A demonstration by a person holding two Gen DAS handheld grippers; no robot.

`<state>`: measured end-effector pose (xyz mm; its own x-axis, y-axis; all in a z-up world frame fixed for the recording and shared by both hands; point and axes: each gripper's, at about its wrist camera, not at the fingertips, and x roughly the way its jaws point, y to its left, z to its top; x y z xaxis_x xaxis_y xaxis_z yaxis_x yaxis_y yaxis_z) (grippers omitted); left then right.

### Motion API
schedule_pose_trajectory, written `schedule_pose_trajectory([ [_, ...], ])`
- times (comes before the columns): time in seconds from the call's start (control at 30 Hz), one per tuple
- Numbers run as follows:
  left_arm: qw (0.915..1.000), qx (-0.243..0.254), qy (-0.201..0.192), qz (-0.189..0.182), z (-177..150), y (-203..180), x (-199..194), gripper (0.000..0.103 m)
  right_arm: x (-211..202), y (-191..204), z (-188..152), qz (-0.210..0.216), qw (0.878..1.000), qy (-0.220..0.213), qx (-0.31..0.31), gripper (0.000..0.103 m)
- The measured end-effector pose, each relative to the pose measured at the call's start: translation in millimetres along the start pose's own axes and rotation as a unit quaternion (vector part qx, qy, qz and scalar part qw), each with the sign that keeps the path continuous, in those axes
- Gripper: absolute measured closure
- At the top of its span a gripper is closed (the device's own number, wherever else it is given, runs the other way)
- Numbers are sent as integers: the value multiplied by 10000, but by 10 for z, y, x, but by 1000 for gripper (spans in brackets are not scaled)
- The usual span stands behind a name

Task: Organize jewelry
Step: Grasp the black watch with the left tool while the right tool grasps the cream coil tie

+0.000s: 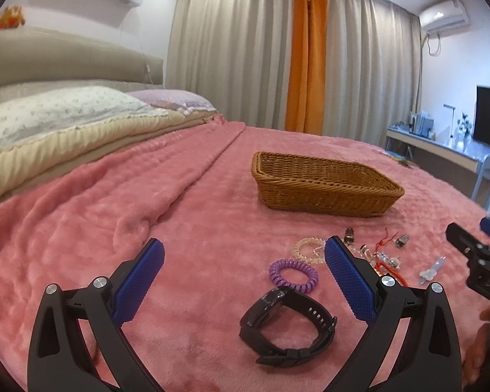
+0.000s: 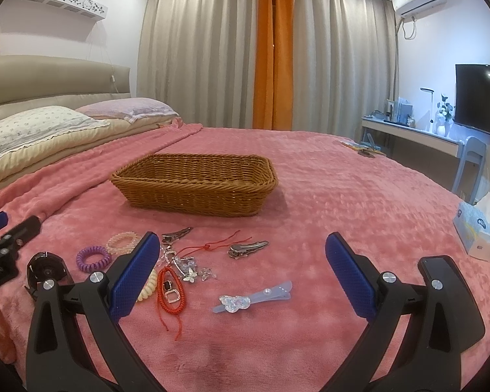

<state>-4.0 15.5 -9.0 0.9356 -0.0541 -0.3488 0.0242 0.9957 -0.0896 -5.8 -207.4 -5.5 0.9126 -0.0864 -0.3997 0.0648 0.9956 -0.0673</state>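
Jewelry scattered on pink bed blanket (image 2: 343,196), near side of empty wicker basket (image 2: 192,184). Black watch (image 1: 287,326) between spread fingers of left gripper (image 1: 243,254), released, nothing held; purple coil hair tie (image 1: 293,276) just beyond, pink bead bracelet (image 1: 307,250) farther. Butterfly hair clip (image 2: 251,300) between splayed fingers of right gripper (image 2: 241,248), likewise released. Red cord bracelet (image 2: 170,290) left of clip; silver clip (image 2: 246,248) beyond it.
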Motion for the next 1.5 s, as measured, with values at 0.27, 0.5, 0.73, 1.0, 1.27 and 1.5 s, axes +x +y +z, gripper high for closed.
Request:
schedule_pose_trajectory([
  [0.27,9916,-764,847,-608,168,412,-33,8,62,-16,18,98,9994,337,-40,6],
  [0.5,9839,-89,1678,-604,166,333,-6,26,-11,37,-11,288,9969,701,-212,14],
  [0.73,9759,-58,1956,-963,69,281,129,48,21,149,-98,1117,9820,1519,-62,41],
  [1.0,9675,-54,2196,-1254,55,270,252,57,342,571,-104,1645,9524,2565,27,68],
  [1.27,9621,131,2370,-1340,31,199,372,60,731,675,-82,1564,9389,3038,419,68],
  [1.5,9573,12,2493,-1463,15,242,491,61,946,802,-17,1296,9422,3079,251,69],
])
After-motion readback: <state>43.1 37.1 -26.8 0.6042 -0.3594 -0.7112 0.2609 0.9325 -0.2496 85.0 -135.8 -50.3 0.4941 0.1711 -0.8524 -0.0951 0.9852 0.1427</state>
